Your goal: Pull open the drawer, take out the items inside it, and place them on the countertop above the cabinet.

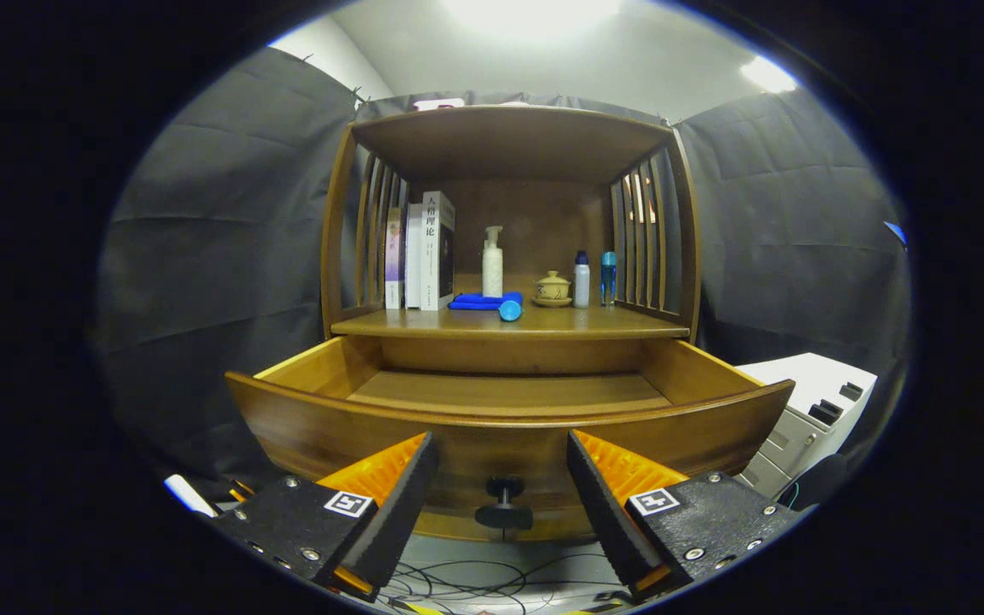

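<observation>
Gripper (502, 504) jaws spread wide, gripping nothing; the knob (503, 504) sits between them, untouched. Drawer (509, 431) stands pulled out, its curved front rim just ahead of the jaws. Beyond, the counter (629, 322) carries books (424, 252), a blue cloth (479, 301), pump bottle (492, 262), lidded cup (552, 289) and two small bottles (594, 279), with bare room along its front edge.

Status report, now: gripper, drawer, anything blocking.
Gripper open, fingers either side of the drawer knob, not touching. Drawer pulled open, visible floor bare. Blue cloth lies on countertop. Nothing blocking.
</observation>
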### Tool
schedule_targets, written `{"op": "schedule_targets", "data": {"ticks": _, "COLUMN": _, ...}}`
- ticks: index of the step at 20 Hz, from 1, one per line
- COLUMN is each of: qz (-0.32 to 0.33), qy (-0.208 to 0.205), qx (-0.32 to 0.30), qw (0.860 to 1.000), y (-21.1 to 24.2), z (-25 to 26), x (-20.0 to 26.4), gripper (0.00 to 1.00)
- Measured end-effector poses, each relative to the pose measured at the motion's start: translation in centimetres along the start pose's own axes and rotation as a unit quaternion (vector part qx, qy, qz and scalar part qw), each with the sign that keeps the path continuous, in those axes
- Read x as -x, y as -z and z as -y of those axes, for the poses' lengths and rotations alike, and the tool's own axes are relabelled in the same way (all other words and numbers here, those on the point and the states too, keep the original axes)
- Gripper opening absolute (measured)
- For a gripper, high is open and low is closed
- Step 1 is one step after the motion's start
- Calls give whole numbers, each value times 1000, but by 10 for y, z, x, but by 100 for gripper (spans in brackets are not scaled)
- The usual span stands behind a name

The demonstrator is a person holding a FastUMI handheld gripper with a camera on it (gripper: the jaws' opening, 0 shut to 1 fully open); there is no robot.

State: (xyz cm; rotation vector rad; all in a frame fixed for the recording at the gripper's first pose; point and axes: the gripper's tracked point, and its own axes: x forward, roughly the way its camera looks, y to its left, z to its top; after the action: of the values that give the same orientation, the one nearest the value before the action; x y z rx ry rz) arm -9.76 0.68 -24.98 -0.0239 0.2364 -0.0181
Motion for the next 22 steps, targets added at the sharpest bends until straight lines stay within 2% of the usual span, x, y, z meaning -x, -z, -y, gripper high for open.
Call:
{"op": "schedule_targets", "data": {"ticks": 8, "qz": -25, "qy": 27, "qx": 6, "qw": 999, "y": 15, "z": 9, "x": -17, "gripper": 94}}
{"op": "schedule_targets", "data": {"ticks": 14, "qz": -23, "qy": 24, "qx": -1, "qw": 999, "y": 15, "z": 8, "x": -19, "gripper": 94}}
{"op": "schedule_targets", "data": {"ticks": 22, "qz": -32, "qy": 5, "qx": -47, "qw": 998, "y": 17, "z": 12, "x": -31, "gripper": 93}}
